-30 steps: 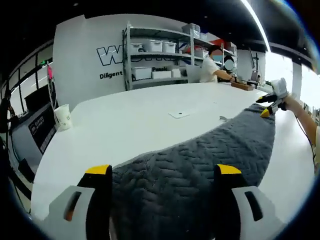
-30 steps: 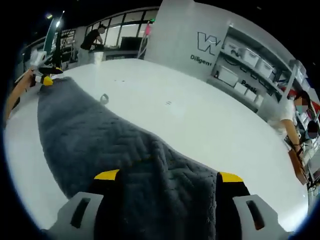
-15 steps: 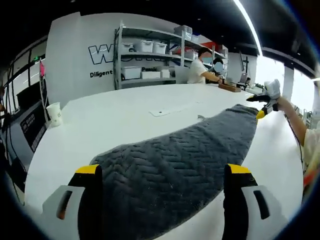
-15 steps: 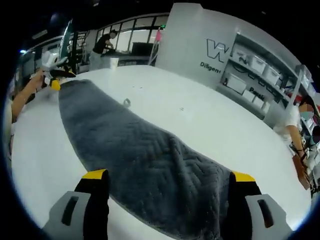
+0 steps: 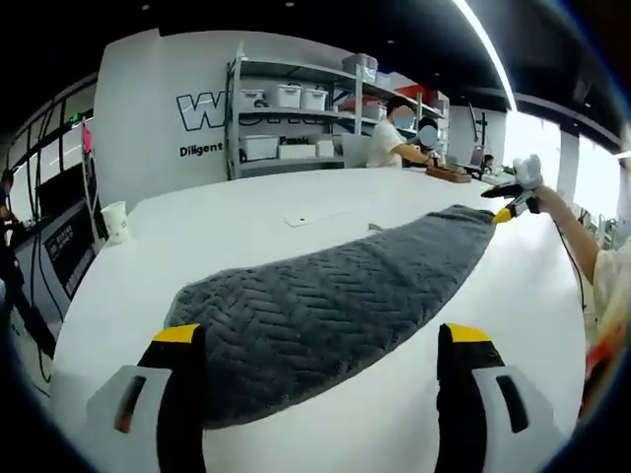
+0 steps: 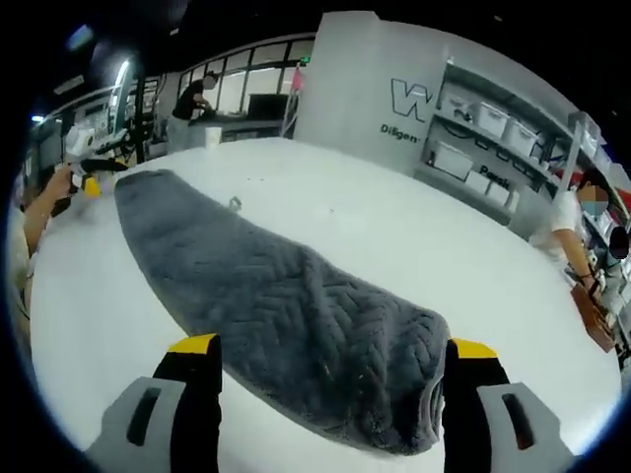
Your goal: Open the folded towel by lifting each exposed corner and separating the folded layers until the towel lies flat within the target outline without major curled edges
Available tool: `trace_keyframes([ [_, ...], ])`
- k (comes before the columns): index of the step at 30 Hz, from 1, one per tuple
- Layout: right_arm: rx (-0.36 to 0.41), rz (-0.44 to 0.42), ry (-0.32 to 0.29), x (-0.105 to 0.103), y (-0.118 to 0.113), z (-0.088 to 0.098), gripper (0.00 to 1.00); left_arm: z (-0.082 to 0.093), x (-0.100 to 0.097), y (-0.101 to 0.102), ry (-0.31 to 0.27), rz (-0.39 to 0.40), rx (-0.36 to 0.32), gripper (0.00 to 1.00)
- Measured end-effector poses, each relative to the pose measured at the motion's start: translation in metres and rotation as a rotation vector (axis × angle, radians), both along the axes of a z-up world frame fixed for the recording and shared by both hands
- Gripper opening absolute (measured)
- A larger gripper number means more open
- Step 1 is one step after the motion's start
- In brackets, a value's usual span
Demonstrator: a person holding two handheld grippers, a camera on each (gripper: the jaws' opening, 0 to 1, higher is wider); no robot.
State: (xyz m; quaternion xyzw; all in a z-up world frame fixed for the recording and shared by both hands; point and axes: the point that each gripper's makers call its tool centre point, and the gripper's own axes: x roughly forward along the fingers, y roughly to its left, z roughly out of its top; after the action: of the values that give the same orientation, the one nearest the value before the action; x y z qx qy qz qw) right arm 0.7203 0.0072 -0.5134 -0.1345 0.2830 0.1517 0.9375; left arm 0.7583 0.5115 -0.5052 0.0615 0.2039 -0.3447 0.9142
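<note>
Left gripper view: looks along a grey quilted towel (image 5: pixel 325 305) lying stretched in a long band across a white table (image 5: pixel 246 222). Near end of towel rounded, lying just ahead of the left gripper (image 5: pixel 320 340), between its yellow-tipped jaws but not touched by them. Jaws spread wide, holding nothing. Far end of towel tapers toward the right gripper (image 5: pixel 508 202), seen small at far right with a person's arm (image 5: pixel 577 241) behind it; too small to tell whether it touches the cloth or how far apart those jaws stand from here. Paper cup (image 5: pixel 116 222) at far left edge of table. Shelving with white bins (image 5: pixel 296 118) and two people (image 5: pixel 389 143) at the far side, partly hidden behind the table edge.

Right gripper view: same towel (image 6: pixel 276 305) seen from its other end, near end folded over on itself with layered edge visible at right. Right gripper (image 6: pixel 330 350) wide open, empty, jaws flanking the towel end without contact. Left gripper (image 6: pixel 87 177) tiny at far left by the towel's far tip; contact not discernible. Small unclear object (image 6: pixel 235 203) on table beside towel. Person (image 6: pixel 582 232) at right cut off by frame edge.
</note>
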Motion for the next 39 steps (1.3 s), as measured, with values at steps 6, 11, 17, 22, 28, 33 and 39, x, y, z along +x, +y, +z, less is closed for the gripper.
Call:
trace_keyframes([
  [6,0.053,-0.044,-0.037,0.017,-0.018,0.009,0.81,0.002,-0.017,-0.007,-0.012,-0.018,-0.019,0.95],
  [11,0.041,-0.153,-0.053,0.042,-0.052,0.005,0.64,-0.002,-0.030,-0.011,-0.001,-0.026,-0.037,0.95],
  [17,0.085,-0.236,-0.056,0.067,-0.077,-0.009,0.53,-0.006,-0.037,-0.009,0.007,-0.014,-0.053,0.93],
  [22,0.095,-0.281,-0.036,0.077,-0.087,-0.021,0.40,-0.009,-0.040,-0.004,0.015,-0.005,-0.055,0.93],
  [28,0.080,-0.286,0.022,0.077,-0.088,-0.040,0.40,-0.008,-0.046,-0.002,0.014,-0.024,-0.049,0.94],
  [33,0.063,-0.301,0.021,0.078,-0.090,-0.042,0.18,-0.006,-0.045,0.002,0.011,-0.019,-0.050,0.93],
  [39,0.056,-0.277,0.001,0.078,-0.083,-0.037,0.04,-0.008,-0.047,0.004,0.019,-0.022,-0.042,0.93],
])
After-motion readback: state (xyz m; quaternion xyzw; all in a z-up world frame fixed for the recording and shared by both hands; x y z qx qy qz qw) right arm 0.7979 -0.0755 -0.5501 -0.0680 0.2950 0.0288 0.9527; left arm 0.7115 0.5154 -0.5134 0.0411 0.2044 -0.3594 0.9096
